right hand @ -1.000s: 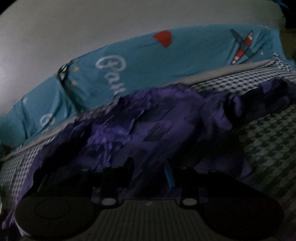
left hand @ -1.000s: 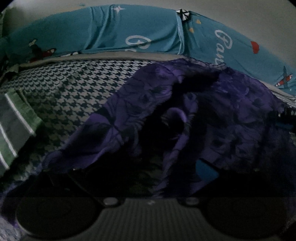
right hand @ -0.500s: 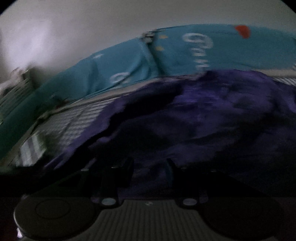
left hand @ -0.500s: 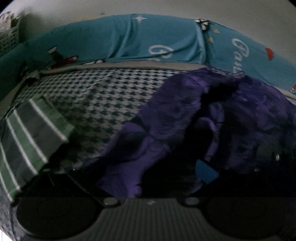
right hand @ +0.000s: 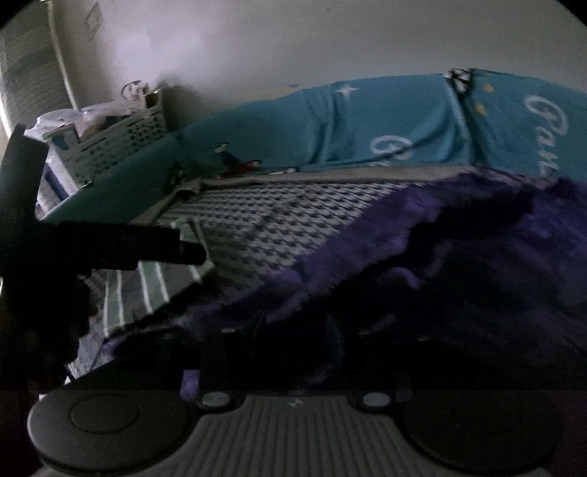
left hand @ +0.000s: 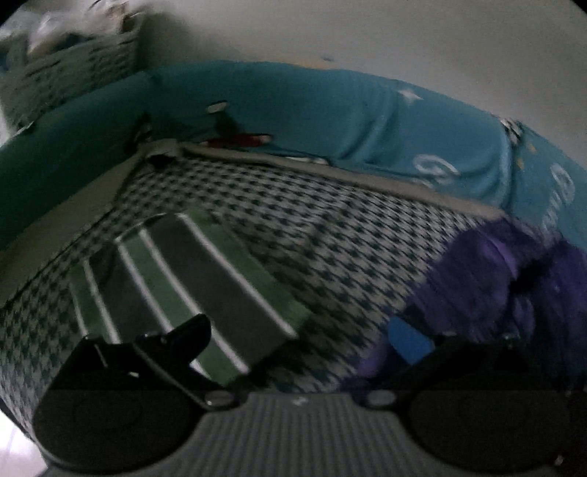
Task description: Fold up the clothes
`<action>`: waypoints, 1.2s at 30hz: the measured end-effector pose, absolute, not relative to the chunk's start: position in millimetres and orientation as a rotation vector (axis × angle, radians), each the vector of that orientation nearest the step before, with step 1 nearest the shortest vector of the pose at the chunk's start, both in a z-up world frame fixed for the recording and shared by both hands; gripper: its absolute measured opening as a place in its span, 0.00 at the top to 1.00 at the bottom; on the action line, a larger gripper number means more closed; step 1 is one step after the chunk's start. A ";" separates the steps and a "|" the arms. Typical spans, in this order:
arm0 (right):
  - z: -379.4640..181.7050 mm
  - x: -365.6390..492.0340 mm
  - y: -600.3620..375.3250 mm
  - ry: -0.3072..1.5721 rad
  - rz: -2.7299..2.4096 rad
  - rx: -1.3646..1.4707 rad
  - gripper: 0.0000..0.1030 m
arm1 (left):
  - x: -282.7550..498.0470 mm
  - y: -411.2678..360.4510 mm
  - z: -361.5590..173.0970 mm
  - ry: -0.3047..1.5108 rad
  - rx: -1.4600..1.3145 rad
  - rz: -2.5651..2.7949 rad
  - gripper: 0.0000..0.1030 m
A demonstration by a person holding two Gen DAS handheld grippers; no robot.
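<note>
A houndstooth-patterned bed (left hand: 330, 227) sits against a pale wall (left hand: 330, 33), edged by teal printed cushions (left hand: 330, 110). A folded green striped garment (left hand: 190, 279) lies flat. The left gripper (left hand: 297, 337) has its fingers apart; the right gripper (right hand: 297, 330) is clamped on the crumpled purple garment (right hand: 458, 275).

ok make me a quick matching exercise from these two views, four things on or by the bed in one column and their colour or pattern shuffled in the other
Things:
1. crumpled garment
2. folded garment
3. bed cover
4. basket

Looks:
A. dark and white houndstooth check
B. pale, with perforated walls
C. purple
D. green and grey with white stripes

Pairs: 1-C, 2-D, 3-A, 4-B
</note>
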State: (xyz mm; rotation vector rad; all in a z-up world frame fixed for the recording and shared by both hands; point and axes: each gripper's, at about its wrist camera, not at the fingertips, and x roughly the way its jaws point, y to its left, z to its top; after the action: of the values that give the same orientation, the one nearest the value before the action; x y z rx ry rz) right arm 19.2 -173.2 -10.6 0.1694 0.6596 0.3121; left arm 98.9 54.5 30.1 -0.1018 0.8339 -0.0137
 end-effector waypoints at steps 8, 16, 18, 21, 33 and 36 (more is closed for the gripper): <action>-17.6 59.2 -141.9 0.673 0.301 0.151 0.64 | 114.3 70.9 34.8 0.833 -0.158 -0.002 0.00; -33.3 106.3 -123.3 0.698 0.159 0.087 0.54 | 132.3 77.2 41.6 0.800 -0.167 0.010 0.00; -36.0 117.0 -117.6 0.708 0.132 0.065 0.49 | 137.8 77.4 41.2 0.802 -0.171 0.011 0.00; -43.4 133.0 -110.6 0.754 0.081 0.044 0.47 | 145.4 77.6 37.4 0.812 -0.181 0.020 0.00; -59.4 146.8 -95.8 0.830 -0.005 -0.055 0.90 | 157.0 76.8 29.9 0.824 -0.200 0.050 0.00; -58.4 148.9 -98.3 0.838 0.000 -0.030 0.96 | 156.2 76.9 30.7 0.821 -0.199 0.046 0.00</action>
State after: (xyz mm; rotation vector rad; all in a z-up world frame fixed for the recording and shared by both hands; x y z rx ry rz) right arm 148.9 -98.3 -58.4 -0.0304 0.8382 -0.0003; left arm 156.2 76.9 30.7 -0.1990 0.8212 0.0465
